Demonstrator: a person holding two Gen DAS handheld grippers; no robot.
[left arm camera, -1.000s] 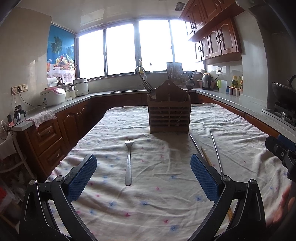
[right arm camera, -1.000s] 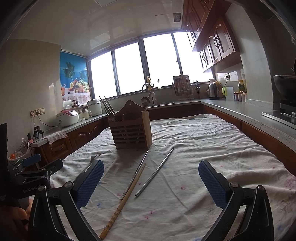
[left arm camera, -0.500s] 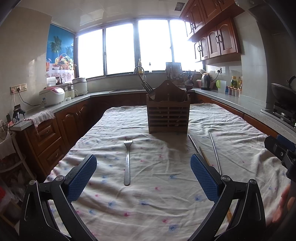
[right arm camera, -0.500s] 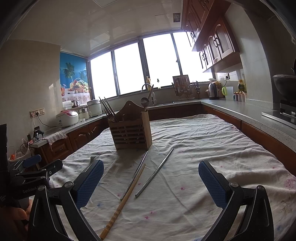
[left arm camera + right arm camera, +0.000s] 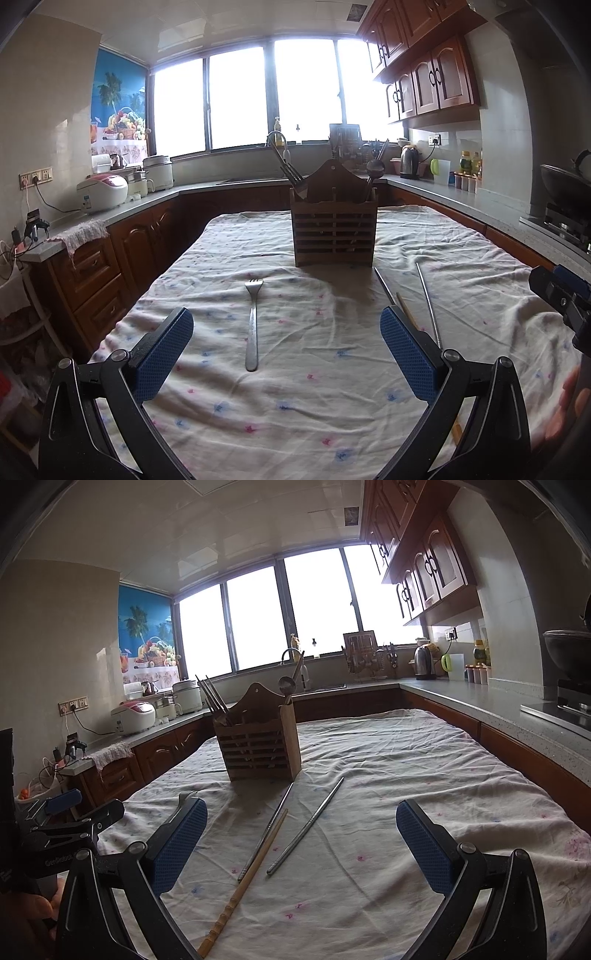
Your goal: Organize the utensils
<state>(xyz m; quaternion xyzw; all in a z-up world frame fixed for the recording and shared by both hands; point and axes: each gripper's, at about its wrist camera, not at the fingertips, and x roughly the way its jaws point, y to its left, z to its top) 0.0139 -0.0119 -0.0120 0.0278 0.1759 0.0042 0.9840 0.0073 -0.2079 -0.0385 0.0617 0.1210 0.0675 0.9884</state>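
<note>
A wooden utensil holder point(image 5: 334, 229) point(image 5: 258, 744) stands upright mid-table with chopsticks and a ladle in it. A metal fork point(image 5: 252, 325) lies on the cloth ahead of my left gripper point(image 5: 286, 341), which is open and empty above the table. Two metal chopsticks point(image 5: 306, 829) point(image 5: 266, 830) and a bamboo chopstick point(image 5: 245, 878) lie ahead of my right gripper point(image 5: 301, 834), also open and empty. In the left wrist view the chopsticks point(image 5: 426, 299) lie to the right, partly hidden by the right finger.
A floral cloth covers the table point(image 5: 317, 406). Counters run along both sides and the back, with a rice cooker point(image 5: 101, 192), a kettle point(image 5: 423, 662) and a stove point(image 5: 569, 709). A person's hand point(image 5: 26, 904) shows at the lower left.
The left wrist view has shifted slightly, so the holder and fork sit a little further left in frame. The right gripper has barely moved. Both stay open.
</note>
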